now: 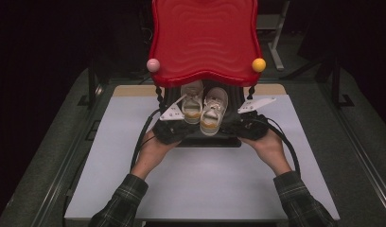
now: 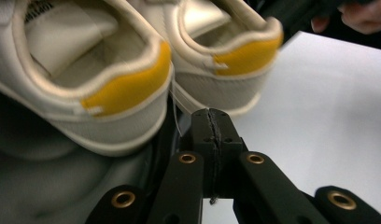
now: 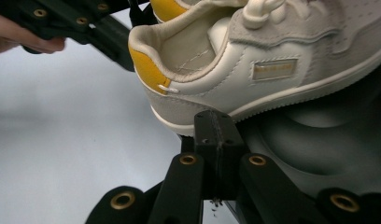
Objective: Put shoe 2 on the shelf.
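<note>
Both hands low and level on the counter [image 1: 134, 189], left tool [image 2: 210, 122] and right tool [image 3: 215, 123] pinched together empty beside the heels of two shoes [image 1: 203, 108] under the red tray [image 1: 205, 42].

The two shoes [image 1: 203, 108] are cream-white with yellow heel tabs. They sit on a black stand [image 1: 229, 137] under a glossy red rippled tray [image 1: 204, 42] with a pink ball [image 1: 153, 65] at 9 o'clock and a yellow ball [image 1: 258, 65] at 3. The worktop [image 1: 205, 189] is pale grey; the sleeves [image 1: 122, 201] are dark green plaid.
</note>
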{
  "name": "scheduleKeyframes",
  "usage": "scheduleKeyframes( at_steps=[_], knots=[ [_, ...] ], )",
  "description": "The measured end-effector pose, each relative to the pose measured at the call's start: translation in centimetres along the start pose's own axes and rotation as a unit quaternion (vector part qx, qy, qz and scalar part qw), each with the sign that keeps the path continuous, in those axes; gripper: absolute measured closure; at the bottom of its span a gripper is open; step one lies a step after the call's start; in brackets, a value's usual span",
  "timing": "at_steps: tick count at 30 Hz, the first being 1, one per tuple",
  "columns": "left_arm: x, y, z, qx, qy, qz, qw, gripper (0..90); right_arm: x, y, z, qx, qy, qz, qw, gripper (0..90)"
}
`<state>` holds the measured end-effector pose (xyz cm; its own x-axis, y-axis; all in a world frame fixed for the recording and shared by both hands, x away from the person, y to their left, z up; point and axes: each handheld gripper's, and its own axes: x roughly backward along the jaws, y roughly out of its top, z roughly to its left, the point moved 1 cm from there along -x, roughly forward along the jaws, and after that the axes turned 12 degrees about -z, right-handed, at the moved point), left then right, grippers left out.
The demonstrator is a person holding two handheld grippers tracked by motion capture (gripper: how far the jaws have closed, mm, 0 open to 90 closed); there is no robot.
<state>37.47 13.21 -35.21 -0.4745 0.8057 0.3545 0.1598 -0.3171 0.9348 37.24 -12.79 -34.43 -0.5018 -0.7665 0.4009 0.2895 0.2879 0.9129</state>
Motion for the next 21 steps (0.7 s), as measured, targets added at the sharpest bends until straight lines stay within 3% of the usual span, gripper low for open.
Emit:
scheduleKeyframes(
  at_steps=[7, 13, 16, 21],
  knots=[
    [-0.6, 0.0, -0.1, -0.006, 0.007, -0.016, 0.9998, 90.0, -0.3, 0.0, 0.1, 0.006, -0.008, -0.002, 0.9999, 89.6],
    [-1.3, 0.1, -0.5, -0.011, 0.008, -0.017, 0.9998, 90.0, -0.4, 0.6, -0.3, 0.008, -0.048, -0.017, 0.9987, 89.8],
    [-1.3, 0.1, -0.5, -0.005, 0.007, -0.021, 0.9997, 90.0, -0.4, 0.6, -0.4, 0.006, -0.055, -0.02, 0.9982, 89.7],
    [-1.5, 0.4, -1.6, -0.014, -0.017, -0.026, 0.9994, 90.0, -0.4, 0.5, -0.4, 0.008, -0.056, -0.02, 0.9982, 89.7]
  ],
)
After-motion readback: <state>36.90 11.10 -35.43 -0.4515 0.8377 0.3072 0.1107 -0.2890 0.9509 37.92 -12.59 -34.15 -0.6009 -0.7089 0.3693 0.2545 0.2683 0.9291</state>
